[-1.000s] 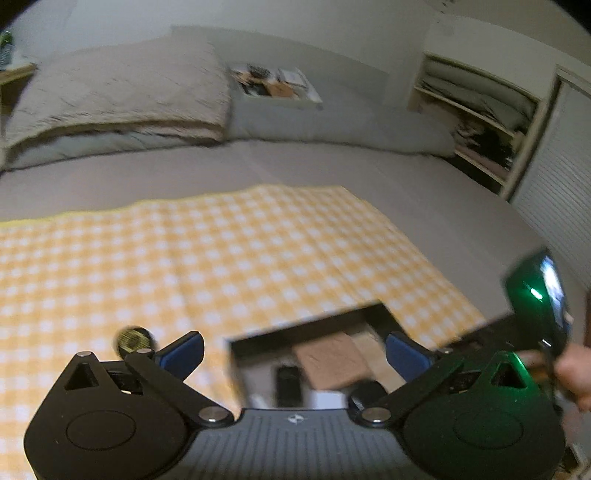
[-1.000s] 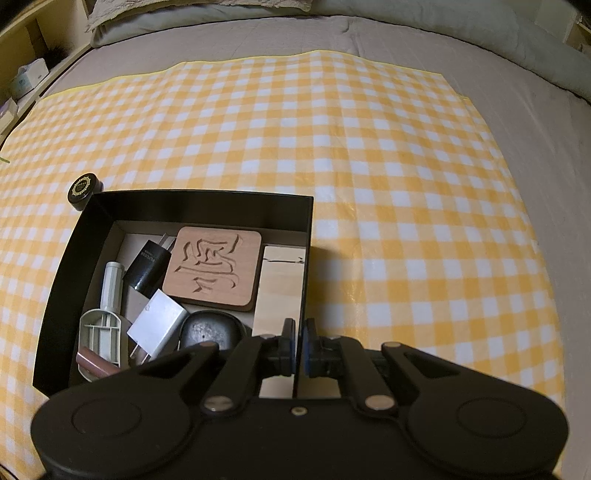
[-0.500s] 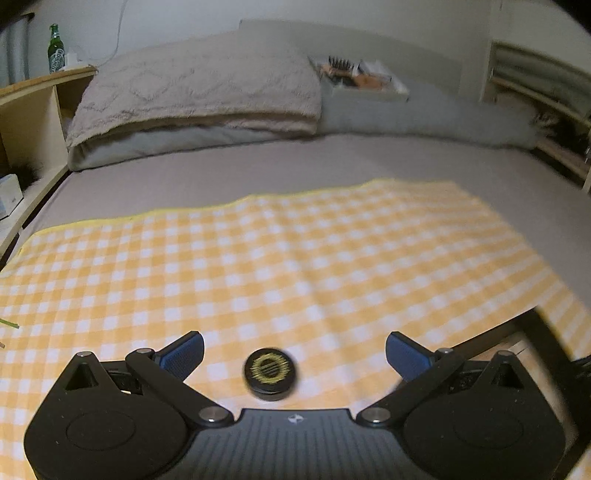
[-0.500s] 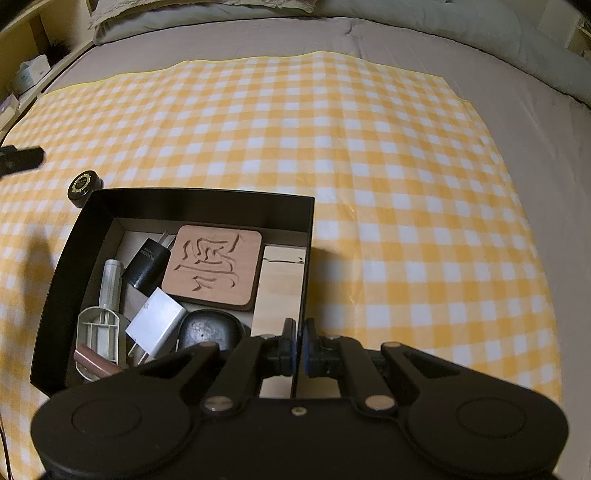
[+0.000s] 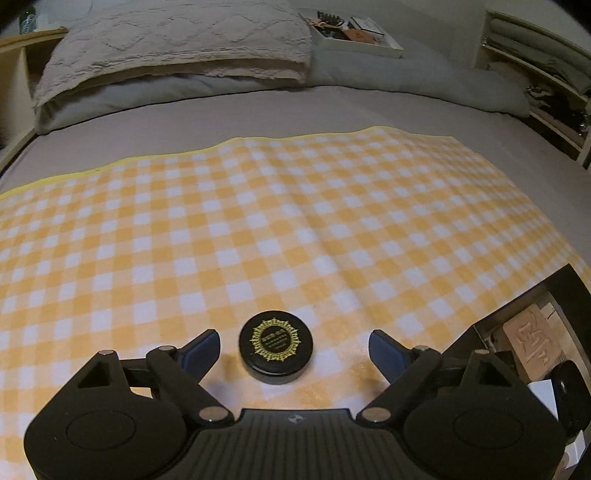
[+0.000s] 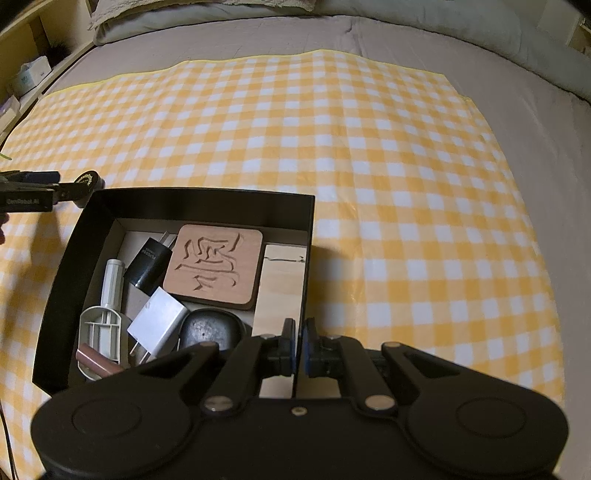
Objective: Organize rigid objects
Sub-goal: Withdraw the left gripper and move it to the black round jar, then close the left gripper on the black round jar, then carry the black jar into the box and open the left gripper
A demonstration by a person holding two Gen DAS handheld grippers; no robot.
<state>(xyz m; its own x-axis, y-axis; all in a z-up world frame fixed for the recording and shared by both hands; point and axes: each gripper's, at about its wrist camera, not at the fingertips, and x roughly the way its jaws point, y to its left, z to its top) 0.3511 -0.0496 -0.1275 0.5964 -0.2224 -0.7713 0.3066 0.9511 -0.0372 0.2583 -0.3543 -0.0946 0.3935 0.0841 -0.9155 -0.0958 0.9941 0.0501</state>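
Note:
A small round black tin with a gold emblem [image 5: 276, 345] lies on the yellow checked cloth [image 5: 295, 221]. My left gripper [image 5: 294, 350] is open, its blue pads on either side of the tin without touching it. The tin also shows in the right wrist view [image 6: 88, 180], just outside the far left corner of the black box [image 6: 203, 205]. The box holds a carved wooden coaster [image 6: 214, 266], a white charger [image 6: 157, 325], a black adapter [image 6: 147, 266] and several other items. My right gripper [image 6: 297, 343] is shut on the box's right wall.
The cloth covers a grey bed. A pillow and folded blanket [image 5: 177, 40] lie at the head, with a white tray of small items [image 5: 354, 33] beside them. Wooden shelves [image 5: 535, 74] stand to the right and a bedside shelf [image 6: 33, 70] to the left.
My left gripper has swung left, away from the box, and moved down to the tin, which now sits between its open fingers. My right gripper has kept its hold on the box wall.

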